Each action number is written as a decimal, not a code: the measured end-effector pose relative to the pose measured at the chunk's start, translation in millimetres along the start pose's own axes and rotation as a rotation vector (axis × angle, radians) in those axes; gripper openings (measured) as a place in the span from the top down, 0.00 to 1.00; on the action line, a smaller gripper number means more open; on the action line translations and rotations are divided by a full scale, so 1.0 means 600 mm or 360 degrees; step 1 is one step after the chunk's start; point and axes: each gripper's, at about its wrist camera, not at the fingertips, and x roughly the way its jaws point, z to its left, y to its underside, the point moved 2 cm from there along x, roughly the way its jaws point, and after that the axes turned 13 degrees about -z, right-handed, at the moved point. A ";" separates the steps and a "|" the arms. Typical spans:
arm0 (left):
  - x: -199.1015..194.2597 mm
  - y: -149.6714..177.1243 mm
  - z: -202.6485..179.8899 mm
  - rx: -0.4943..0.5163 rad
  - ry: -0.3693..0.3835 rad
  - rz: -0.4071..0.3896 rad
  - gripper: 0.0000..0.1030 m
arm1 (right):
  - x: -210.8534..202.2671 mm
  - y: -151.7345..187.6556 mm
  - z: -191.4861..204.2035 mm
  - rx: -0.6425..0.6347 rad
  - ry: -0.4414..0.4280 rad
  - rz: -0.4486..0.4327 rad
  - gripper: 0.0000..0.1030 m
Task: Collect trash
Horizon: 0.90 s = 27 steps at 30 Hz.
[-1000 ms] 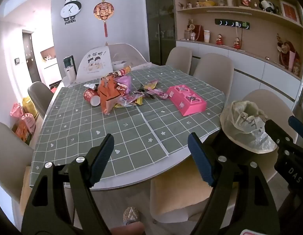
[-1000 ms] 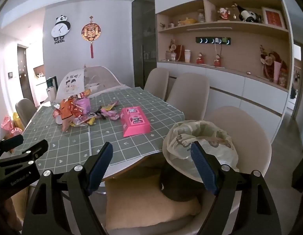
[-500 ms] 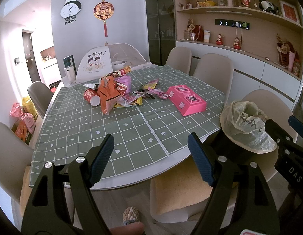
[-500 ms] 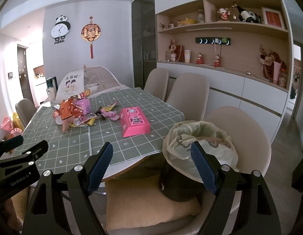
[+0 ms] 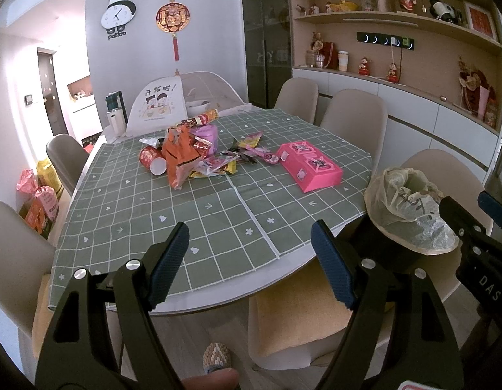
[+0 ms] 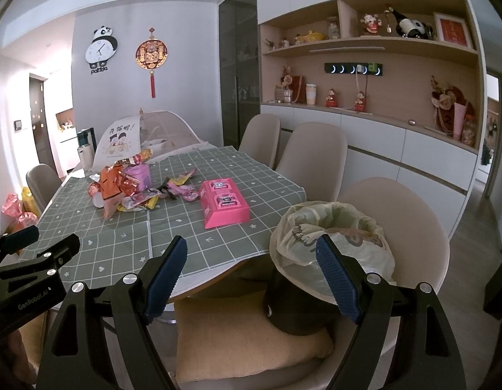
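**Approach to the litter pile — nothing picked up yet**

Both my grippers are spread wide and hold nothing. Left gripper (image 5: 249,263) hovers over the near edge of the table (image 5: 218,295); right gripper (image 6: 251,274) hangs beside it, just off the table edge above a cushioned chair (image 6: 244,334).

Trash: a heap of wrappers (image 5: 189,154) sits toward the far side of the checked cloth, with a red paper cup (image 5: 152,159) lying on its side at the heap's left. A pink box (image 5: 311,165) lies apart, to the right of the heap. The bin with bag liner (image 6: 332,237) stands on the chair seat at the table's right corner, mouth open.

Judgement: step in hand is the reach. Plan: left goes long to the heap, taking one loose outer wrapper rather than clawing the whole pile; pinch at a flat foil edge, low to the cloth without snagging it. Right is nearer the box and bin. Risk: crinkled foil slipping free in transit.
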 end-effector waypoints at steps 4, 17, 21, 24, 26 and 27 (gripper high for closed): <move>0.000 0.000 0.000 -0.0001 -0.0001 0.0000 0.28 | 0.001 0.002 0.001 -0.0001 -0.0002 -0.0003 0.25; 0.000 -0.001 -0.001 -0.0002 -0.0001 0.0001 0.28 | 0.001 0.002 -0.004 0.0007 0.0007 0.0004 0.25; 0.000 0.000 -0.001 -0.0002 -0.0002 0.0002 0.28 | 0.002 0.003 -0.006 0.0012 0.0009 0.0008 0.25; 0.000 0.000 0.000 -0.0002 -0.0002 0.0001 0.28 | 0.003 0.004 -0.006 0.0015 0.0012 0.0009 0.25; 0.000 0.000 -0.002 -0.0002 -0.0004 -0.0002 0.28 | 0.003 0.004 -0.006 0.0014 0.0011 0.0007 0.25; 0.000 0.000 -0.001 -0.0001 -0.0003 0.0000 0.28 | 0.003 0.004 -0.006 0.0014 0.0010 0.0007 0.25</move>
